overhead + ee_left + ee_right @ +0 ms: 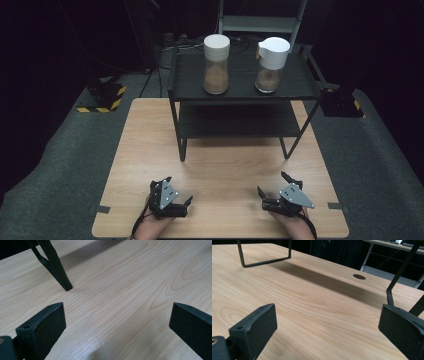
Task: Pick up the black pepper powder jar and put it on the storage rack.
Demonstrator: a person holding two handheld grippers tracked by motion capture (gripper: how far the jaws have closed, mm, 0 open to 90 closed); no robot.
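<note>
two hands at the near edge of a wooden desk (pixel 220 170), each with a hand-held gripper. left hand-held gripper (pixel 176 191) low over the desk at the near left, jaws spread wide with nothing between them, pointing toward the middle. right hand-held gripper (pixel 276 185) at the near right, well apart from the left one, jaws likewise spread wide and empty, grey plate on top. bare wood between the black jaws in both gripper views.

ahead, a black two-tier rack (pixel 240 95) standing on the far half of the desk, thin legs down to the wood; one leg (pixel 56 267) planted just beyond the left jaws in the left gripper view, a looped foot (pixel 262 261) and a slanted strut in the right gripper view. round hole (pixel 359 276) in the desk top past the rack's shadow.

on the top shelf, two clear jars side by side but apart: left jar (pixel 216 64) with a round white lid, about half full of brown powder; right jar (pixel 270 65) with a white spouted lid, brown powder lower down.
</note>
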